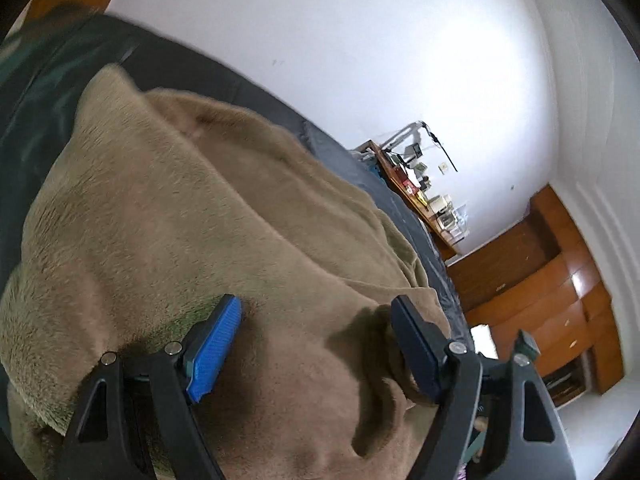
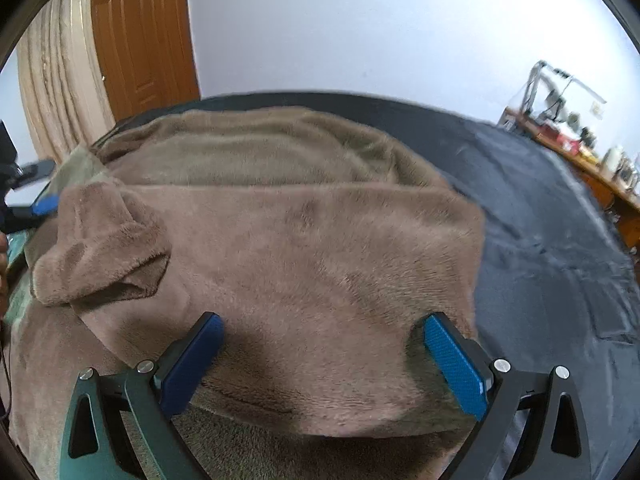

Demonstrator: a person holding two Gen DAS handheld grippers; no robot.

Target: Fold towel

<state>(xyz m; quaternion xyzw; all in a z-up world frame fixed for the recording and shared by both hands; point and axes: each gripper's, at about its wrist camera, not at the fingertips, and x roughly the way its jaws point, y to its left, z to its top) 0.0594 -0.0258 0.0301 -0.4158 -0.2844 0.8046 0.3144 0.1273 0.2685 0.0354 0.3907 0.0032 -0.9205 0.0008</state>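
Bed (image 2: 560, 240) w/ dark cover takes up most of the scene; white wall behind, wooden door (image 2: 140, 32) and curtain far left in the right wrist view, cluttered shelf w/ bits on it at far right. On the bed lies the brown plush towel (image 2: 300, 240), already doubled over at least once: a top layer w/ a straight right edge sits over a lower layer that shows behind and below it. So approx. one fold looks done, but it's untidy: the left corner of the top layer (image 2: 100, 248) is flipped up and curled, and the far part is rumpled. Prob. left to do: flatten that corner, square the edges, fold again. Left claw (image 1: 316, 344) is spread wide, fingers apart, hovering close over the towel near its edge, nothing held. Right claw (image 2: 324, 356) is likewise wide open, straddling the near edge of the top layer, nothing pinched; can't tell if the pads touch the fabric.
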